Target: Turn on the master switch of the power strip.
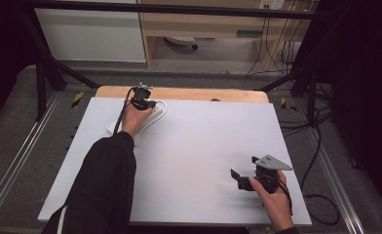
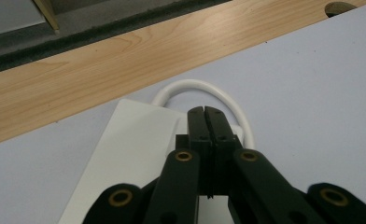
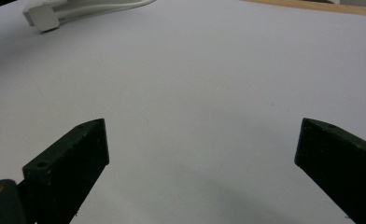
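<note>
Right gripper (image 1: 241, 178) rested low over the near right part of the white board (image 1: 203, 161), jaws wide apart, nothing between them; bare board lay ahead of them in the right gripper view. It was well apart from the work.

Left gripper (image 1: 141, 100) was at the far left of the board, above a white power strip (image 2: 125, 154). Its jaws were pressed fully together, tips meeting, with nothing held between them. In the left gripper view the closed tips (image 2: 204, 122) stood over the far end of the strip, just before the white cord (image 2: 195, 86), which looped out from that end and curved back beside the tips. Could not tell whether the tips touched the strip or hovered just above it.

Beyond the strip: the board's far edge, then a wood tabletop (image 2: 102, 65) with a hole near its right end.

Risks, as judged:
- Closed tips pushing on the strip's end could skid it toward the far edge, since the smooth board gave it little hold and the right gripper was too far off to brace it.
- A press off-centre could tip or swivel the strip rather than work a switch.
- If the cord was the aim, shut jaws could not take it; opening this close might snag the loop and drag the strip.
- The left sleeve (image 1: 106, 180) lay over the near end of the strip and could shift it.
</note>
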`<state>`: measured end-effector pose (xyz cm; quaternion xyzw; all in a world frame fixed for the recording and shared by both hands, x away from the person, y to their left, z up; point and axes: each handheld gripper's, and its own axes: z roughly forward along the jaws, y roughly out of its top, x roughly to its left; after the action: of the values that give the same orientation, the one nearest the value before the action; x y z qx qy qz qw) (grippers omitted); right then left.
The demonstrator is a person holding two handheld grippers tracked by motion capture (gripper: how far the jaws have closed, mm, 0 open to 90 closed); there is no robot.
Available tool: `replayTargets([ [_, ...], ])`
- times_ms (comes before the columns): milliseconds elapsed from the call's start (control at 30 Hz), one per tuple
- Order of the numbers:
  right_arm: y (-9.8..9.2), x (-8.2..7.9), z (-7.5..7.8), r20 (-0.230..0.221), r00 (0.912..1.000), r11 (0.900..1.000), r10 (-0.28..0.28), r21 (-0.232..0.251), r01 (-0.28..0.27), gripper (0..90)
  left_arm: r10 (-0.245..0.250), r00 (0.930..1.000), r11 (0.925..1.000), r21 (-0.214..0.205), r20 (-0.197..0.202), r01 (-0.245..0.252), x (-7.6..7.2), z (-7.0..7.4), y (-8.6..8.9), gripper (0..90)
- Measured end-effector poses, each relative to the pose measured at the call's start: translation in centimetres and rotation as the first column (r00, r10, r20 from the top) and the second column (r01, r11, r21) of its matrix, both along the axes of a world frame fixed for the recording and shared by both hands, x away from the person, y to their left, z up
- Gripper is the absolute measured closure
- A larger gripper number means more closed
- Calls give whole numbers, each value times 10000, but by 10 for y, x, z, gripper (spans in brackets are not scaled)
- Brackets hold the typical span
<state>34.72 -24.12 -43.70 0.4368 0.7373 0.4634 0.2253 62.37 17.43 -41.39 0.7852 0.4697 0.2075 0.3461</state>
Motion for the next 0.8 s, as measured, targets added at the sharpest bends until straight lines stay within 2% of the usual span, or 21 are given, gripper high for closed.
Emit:
replayTargets([
  [267, -1, 0, 0, -7, 10000, 10000, -13, 1, 13, 33, -3, 9999, 10000, -34, -119, 2, 2, -4, -1, 900],
  [367, -1, 0, 0, -44, 10000, 10000, -41, 21, 41, 33, 38, 9998, 10000, 78, -204, -37, 3, -6, -1, 900],
  [567, -2, -1, 0, -34, 10000, 10000, -79, 43, 79, 34, 2, 9999, 10000, -10, -157, -3, 3, -7, -3, 900],
  [800, -3, -2, -1, -42, 10000, 10000, -88, -5, 88, 33, 94, 9997, 9999, 133, -228, -91, 4, -6, -7, 900],
])
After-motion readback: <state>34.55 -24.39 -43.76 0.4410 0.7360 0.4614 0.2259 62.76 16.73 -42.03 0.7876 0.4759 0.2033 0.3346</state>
